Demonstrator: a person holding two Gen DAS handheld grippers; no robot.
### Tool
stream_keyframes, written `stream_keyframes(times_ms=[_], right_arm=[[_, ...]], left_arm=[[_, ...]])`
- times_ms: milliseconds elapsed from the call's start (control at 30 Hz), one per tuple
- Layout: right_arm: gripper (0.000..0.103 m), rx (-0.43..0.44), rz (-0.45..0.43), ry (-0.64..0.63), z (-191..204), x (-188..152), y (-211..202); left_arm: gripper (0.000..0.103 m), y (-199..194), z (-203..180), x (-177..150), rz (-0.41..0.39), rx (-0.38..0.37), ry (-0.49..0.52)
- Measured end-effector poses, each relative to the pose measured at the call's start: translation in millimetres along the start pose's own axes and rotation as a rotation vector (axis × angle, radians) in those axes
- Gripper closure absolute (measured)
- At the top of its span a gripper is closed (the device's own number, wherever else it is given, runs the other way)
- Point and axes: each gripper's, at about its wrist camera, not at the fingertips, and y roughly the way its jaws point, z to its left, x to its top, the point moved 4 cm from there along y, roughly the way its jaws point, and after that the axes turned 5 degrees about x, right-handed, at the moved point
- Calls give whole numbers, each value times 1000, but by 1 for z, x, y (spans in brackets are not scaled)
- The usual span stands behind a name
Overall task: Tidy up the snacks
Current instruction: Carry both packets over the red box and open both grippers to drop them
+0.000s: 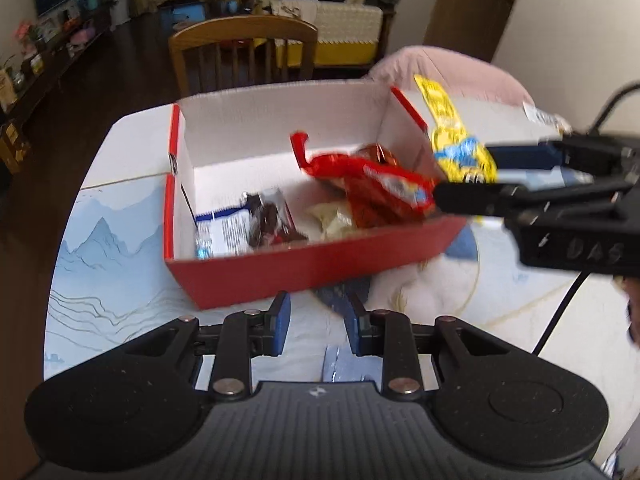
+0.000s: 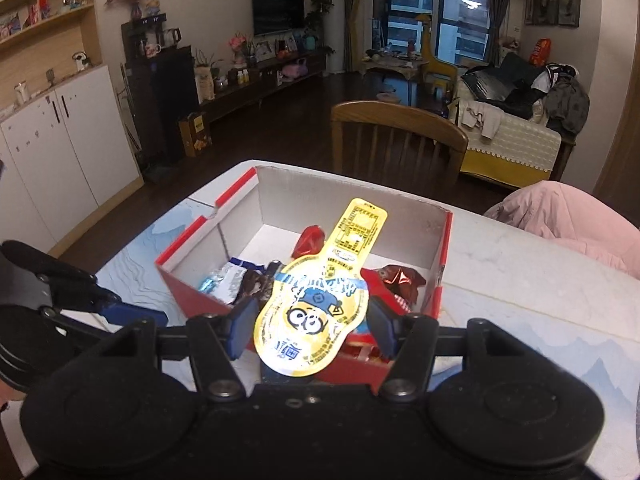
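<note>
**Yellow snack held over the red box**

The right tool [image 2: 312, 326] pinches a flat yellow cartoon-printed snack packet [image 2: 320, 300] between its blue pads and holds it above the near corner of the red cardboard box with white inside [image 1: 320, 268]. The box stands on the pale worktop with blue mountain print [image 1: 108, 264]. Inside lie a red crinkled wrapper [image 1: 372, 188], a dark chocolate packet [image 1: 266, 220] and a blue-white sachet [image 1: 224, 232]. The left tool [image 1: 318, 316] hangs before the box, its pads apart with a narrow gap and nothing between them.
</note>
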Motion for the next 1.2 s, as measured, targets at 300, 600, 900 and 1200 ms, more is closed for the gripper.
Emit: stream_keyframes(times_ms=[300, 600, 900, 1200], right_arm=[[44, -28, 89, 39, -24, 14, 59], [40, -28, 115, 64, -32, 3, 74], [17, -16, 50, 76, -29, 2, 39], [6, 22, -60, 112, -19, -5, -20]], left_arm=[[75, 15, 10, 18, 24, 37, -75], [75, 25, 20, 11, 56, 54, -114], [74, 14, 20, 7, 33, 81, -121], [40, -19, 11, 6, -71, 105, -89]])
